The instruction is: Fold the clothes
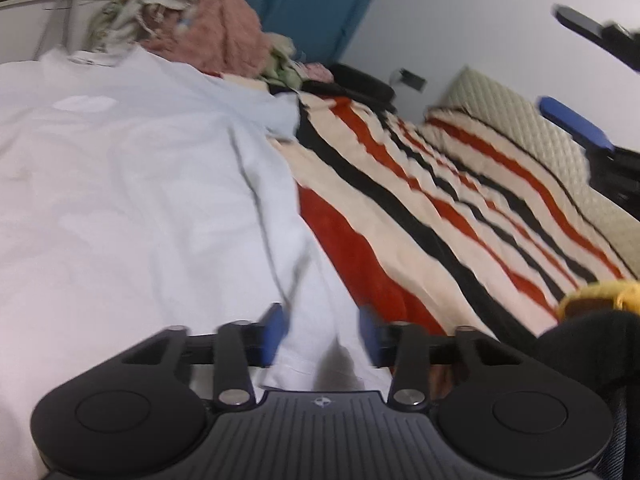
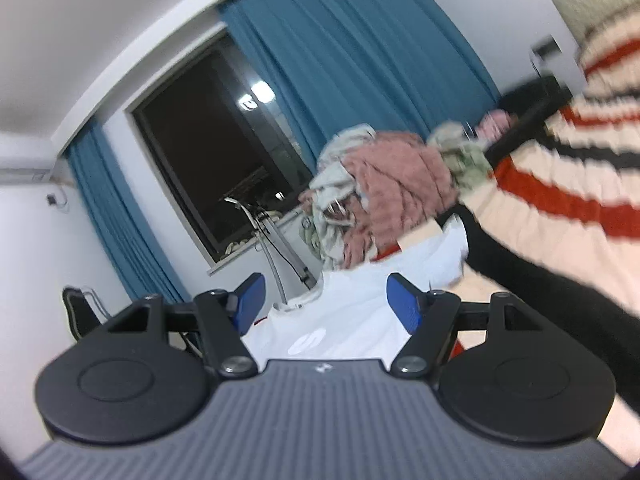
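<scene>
A white T-shirt (image 1: 132, 184) lies spread on the bed over a red, black and cream striped blanket (image 1: 440, 208). My left gripper (image 1: 322, 336) is open just above the shirt's lower hem, with its blue pads on either side of a strip of white cloth, not closed on it. In the right wrist view the same white T-shirt (image 2: 352, 316) shows its collar end. My right gripper (image 2: 324, 304) hovers over it, open and holding nothing. The right gripper's blue fingers (image 1: 576, 132) also appear at the far right of the left wrist view.
A heap of unfolded clothes, pink (image 1: 224, 36) and pale, sits at the head of the bed (image 2: 380, 192). Blue curtains (image 2: 360, 48) frame a dark window (image 2: 216, 148). A padded headboard (image 1: 520, 128) borders the blanket. A dark sleeve with a yellow cuff (image 1: 592, 320) is at right.
</scene>
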The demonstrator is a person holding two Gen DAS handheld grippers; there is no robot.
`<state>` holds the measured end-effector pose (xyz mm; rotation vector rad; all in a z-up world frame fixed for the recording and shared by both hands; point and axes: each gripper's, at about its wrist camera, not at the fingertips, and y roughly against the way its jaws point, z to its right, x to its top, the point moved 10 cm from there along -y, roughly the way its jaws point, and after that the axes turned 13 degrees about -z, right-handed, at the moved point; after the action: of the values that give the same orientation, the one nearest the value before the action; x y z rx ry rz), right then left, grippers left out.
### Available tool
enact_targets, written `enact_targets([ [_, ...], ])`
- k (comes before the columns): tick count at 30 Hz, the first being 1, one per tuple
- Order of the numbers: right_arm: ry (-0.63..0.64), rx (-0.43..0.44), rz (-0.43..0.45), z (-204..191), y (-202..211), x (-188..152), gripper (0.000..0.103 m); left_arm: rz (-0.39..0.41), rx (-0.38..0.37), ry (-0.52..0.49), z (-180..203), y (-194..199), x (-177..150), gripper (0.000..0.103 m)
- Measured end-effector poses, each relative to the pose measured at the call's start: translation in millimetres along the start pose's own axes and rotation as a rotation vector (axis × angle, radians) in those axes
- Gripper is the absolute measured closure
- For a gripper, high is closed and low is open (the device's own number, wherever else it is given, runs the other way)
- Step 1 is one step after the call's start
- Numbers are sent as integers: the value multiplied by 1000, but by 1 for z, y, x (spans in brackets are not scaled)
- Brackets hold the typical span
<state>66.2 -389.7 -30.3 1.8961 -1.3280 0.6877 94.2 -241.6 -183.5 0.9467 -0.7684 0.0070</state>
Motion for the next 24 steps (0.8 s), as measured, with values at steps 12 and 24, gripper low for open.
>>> enact_targets([
  [12,-90,47,-38,19,-12,-7,33,-137,-99,-123,70,-71,8,99],
  [24,73,7,-72,-9,-13,-21,33,-187,7,44,16,-2,-3,46],
])
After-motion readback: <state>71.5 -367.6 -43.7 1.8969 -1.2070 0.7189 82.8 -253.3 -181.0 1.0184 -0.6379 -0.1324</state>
